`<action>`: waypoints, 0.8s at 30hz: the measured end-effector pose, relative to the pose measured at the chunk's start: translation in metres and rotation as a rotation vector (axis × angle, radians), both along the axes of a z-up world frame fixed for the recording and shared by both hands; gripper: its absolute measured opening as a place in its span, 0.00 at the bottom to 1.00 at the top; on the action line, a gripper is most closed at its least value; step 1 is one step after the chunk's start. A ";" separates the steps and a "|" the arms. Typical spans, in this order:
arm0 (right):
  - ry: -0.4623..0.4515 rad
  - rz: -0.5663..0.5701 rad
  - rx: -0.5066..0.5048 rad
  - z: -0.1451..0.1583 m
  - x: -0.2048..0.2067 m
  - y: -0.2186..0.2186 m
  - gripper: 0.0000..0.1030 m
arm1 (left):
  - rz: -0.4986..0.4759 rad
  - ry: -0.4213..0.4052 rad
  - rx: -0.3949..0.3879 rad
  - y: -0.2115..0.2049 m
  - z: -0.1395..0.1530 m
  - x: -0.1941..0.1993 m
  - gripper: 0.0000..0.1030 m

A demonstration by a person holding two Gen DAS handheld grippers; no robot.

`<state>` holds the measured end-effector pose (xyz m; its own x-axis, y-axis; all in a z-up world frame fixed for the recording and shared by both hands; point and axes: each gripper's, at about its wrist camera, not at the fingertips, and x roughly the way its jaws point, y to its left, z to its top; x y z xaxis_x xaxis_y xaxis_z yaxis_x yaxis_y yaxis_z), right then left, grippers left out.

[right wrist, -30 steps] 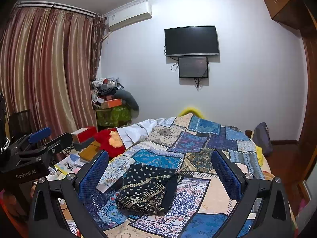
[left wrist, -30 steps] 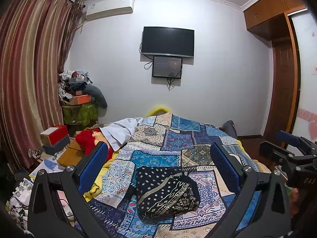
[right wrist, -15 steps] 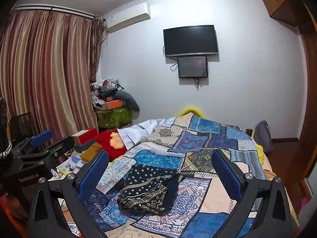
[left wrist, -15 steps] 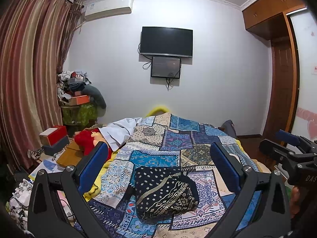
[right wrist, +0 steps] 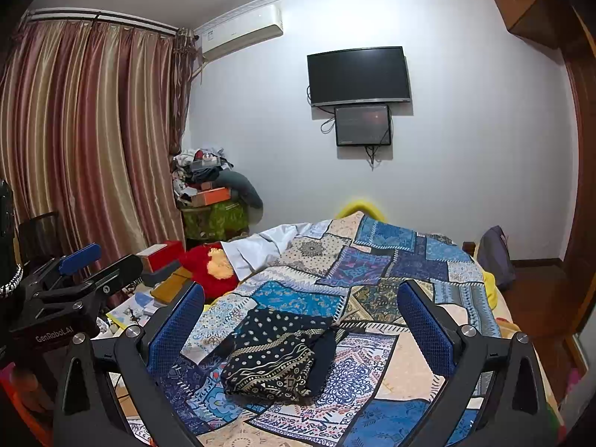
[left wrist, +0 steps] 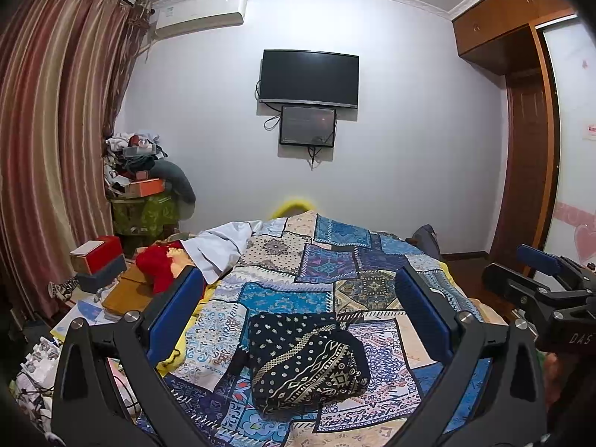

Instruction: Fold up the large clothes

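Garment (left wrist: pixel 303 359), one only, black with cream dots and zigzag bands, lies folded in a compact bundle on the patchwork bedspread (left wrist: pixel 327 260), near the foot of the bed. Two grippers: left gripper (left wrist: pixel 298 313) and right gripper (right wrist: pixel 300 320), both hovering above it, blue pads wide apart, holding nothing. Since a second ago, nearly unchanged; bundle same spot, views barely shifted.

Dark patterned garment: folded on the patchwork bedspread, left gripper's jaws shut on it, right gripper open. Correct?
Not quite. The left gripper is open too, holding nothing, as the left wrist view shows. The dark patterned garment lies folded on the patchwork bedspread; the right gripper is open.
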<state>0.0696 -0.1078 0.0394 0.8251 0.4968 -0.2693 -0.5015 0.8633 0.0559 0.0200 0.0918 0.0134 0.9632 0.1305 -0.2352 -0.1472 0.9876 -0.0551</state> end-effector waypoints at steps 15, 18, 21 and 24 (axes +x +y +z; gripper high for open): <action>0.000 -0.008 0.003 0.001 0.000 0.001 1.00 | -0.037 0.009 -0.006 -0.007 0.001 0.000 1.00; 0.002 -0.003 0.004 0.001 0.000 0.001 1.00 | -0.042 0.009 -0.004 -0.009 0.001 0.000 1.00; 0.002 -0.007 0.003 0.000 0.000 0.002 1.00 | -0.050 0.009 -0.007 -0.009 0.001 0.000 1.00; 0.003 -0.008 0.004 0.000 -0.001 0.003 1.00 | -0.053 0.008 -0.009 -0.009 0.001 0.000 1.00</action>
<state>0.0686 -0.1050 0.0394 0.8283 0.4912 -0.2695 -0.4945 0.8670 0.0606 0.0201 0.0829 0.0146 0.9667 0.0777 -0.2437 -0.0956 0.9935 -0.0626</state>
